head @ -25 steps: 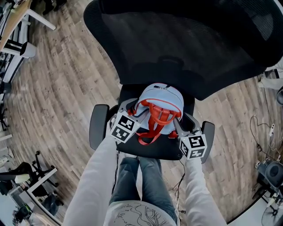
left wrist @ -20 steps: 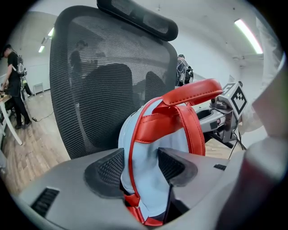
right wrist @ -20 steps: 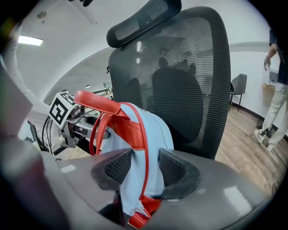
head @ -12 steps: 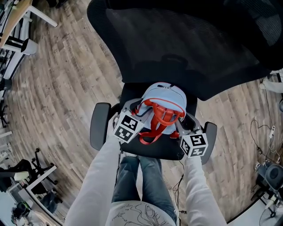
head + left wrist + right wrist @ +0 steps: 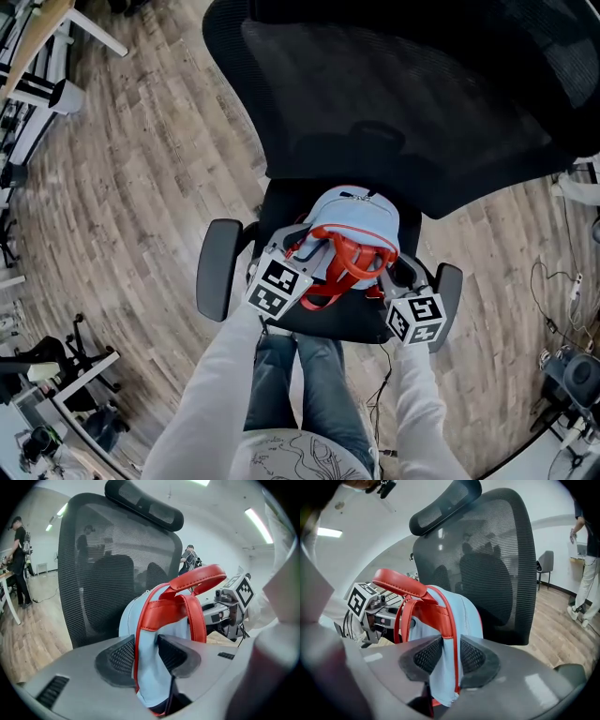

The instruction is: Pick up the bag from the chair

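A light blue bag (image 5: 354, 214) with red straps and handle (image 5: 349, 253) sits over the black chair seat (image 5: 330, 319), in front of the mesh backrest (image 5: 403, 94). My left gripper (image 5: 298, 251) is shut on the bag's left side; in the left gripper view its jaws pinch blue fabric (image 5: 149, 665) beside a red strap (image 5: 161, 613). My right gripper (image 5: 392, 272) is shut on the bag's right side, blue fabric (image 5: 446, 672) and red piping caught between its jaws. Each gripper view shows the other gripper's marker cube (image 5: 243, 588) (image 5: 360, 600) past the bag.
Chair armrests (image 5: 217, 270) (image 5: 448, 286) flank both grippers. Wooden floor (image 5: 122, 197) surrounds the chair. Desk legs (image 5: 56, 56) stand at upper left, another chair base (image 5: 66, 375) at lower left, cables (image 5: 553, 281) and equipment at right. People stand far off in both gripper views.
Both grippers and the bag have shifted slightly right and down in the head view, still clamped on the bag; the bag appears a little raised against the seat.
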